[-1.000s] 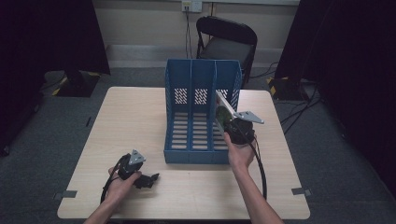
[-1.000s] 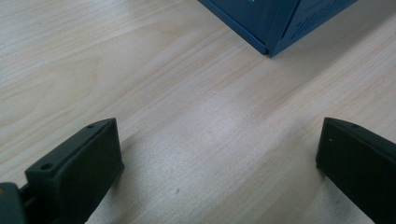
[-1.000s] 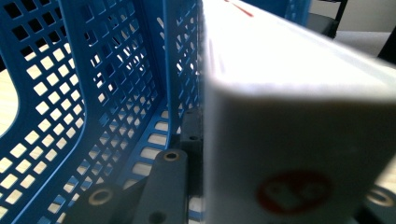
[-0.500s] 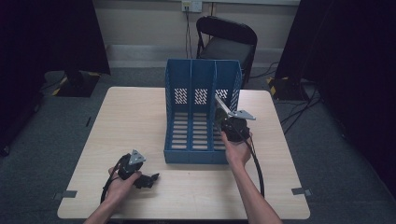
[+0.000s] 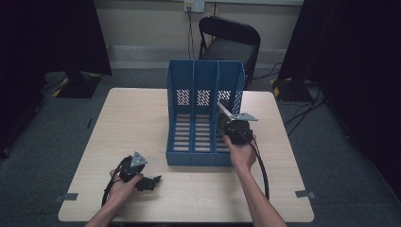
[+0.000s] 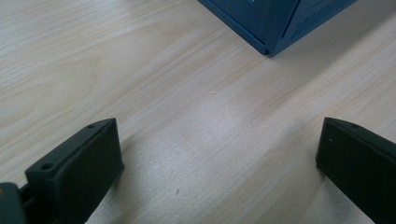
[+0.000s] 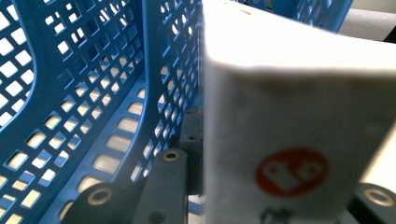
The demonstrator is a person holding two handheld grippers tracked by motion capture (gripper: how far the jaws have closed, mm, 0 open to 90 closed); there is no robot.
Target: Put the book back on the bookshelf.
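Observation:
A blue file rack (image 5: 203, 80) with three slots stands in the middle of the table, open side facing the person. My right gripper (image 5: 227, 120) is shut on a thick white book-like item (image 5: 222, 109) and holds it tilted at the rack's right-hand slot. In the right gripper view the white item (image 7: 289, 93) carries a round red logo, with the rack's perforated wall (image 7: 93, 93) close on its left. My left gripper (image 5: 150, 181) rests on the table at the front left, open with nothing between its fingers (image 6: 79, 163). The rack's corner (image 6: 280, 23) lies beyond it.
A black folding chair (image 5: 229, 42) stands behind the table. The wooden table top (image 5: 132, 123) is bare to the left of the rack. Cables trail from both grippers toward the front edge.
The right gripper has edged a little to the left with the white item, closer into the rack's right slot. The left gripper has stayed put.

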